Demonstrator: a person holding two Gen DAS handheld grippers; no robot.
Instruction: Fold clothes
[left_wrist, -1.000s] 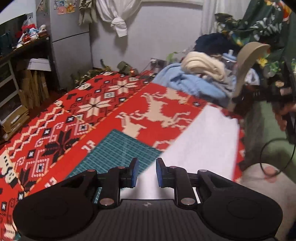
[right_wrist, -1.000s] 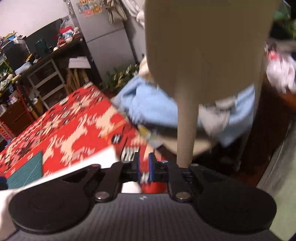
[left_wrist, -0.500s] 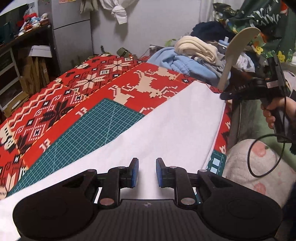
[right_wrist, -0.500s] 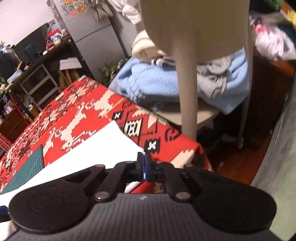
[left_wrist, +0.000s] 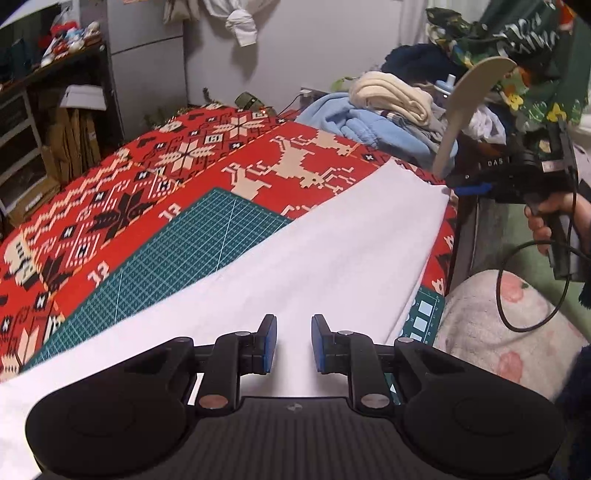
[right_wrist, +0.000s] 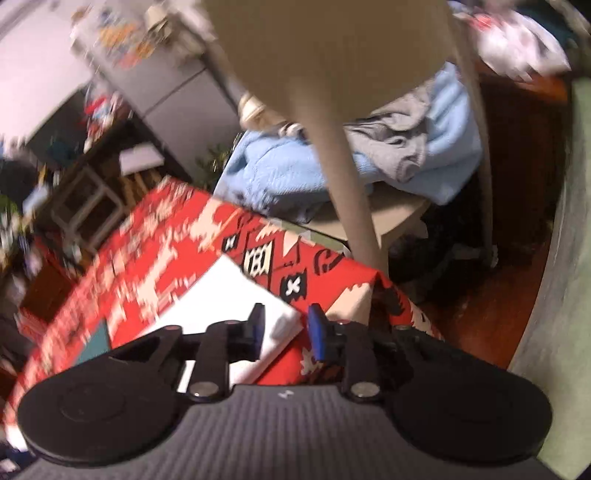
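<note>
A white garment (left_wrist: 314, 258) lies flat in a long band across the red patterned table cover (left_wrist: 147, 177) and the green cutting mat (left_wrist: 177, 254). My left gripper (left_wrist: 293, 343) hovers open over the garment's near part, nothing between its fingers. In the left wrist view my right gripper (left_wrist: 469, 188), held by a hand, sits at the garment's far corner. The right wrist view shows that gripper (right_wrist: 284, 326) open just above the white corner (right_wrist: 236, 291), which lies on the table; this view is blurred.
A beige chair (right_wrist: 332, 110) piled with light blue and cream clothes (left_wrist: 373, 114) stands just beyond the table's far corner. A pink-patterned cushion (left_wrist: 491, 325) lies by the right edge. Shelves and a grey fridge (left_wrist: 144, 55) stand at the back left.
My right gripper was shut on the garment's far corner half a second ago and has now opened, leaving the corner on the table. The left gripper has stayed open over the cloth.
</note>
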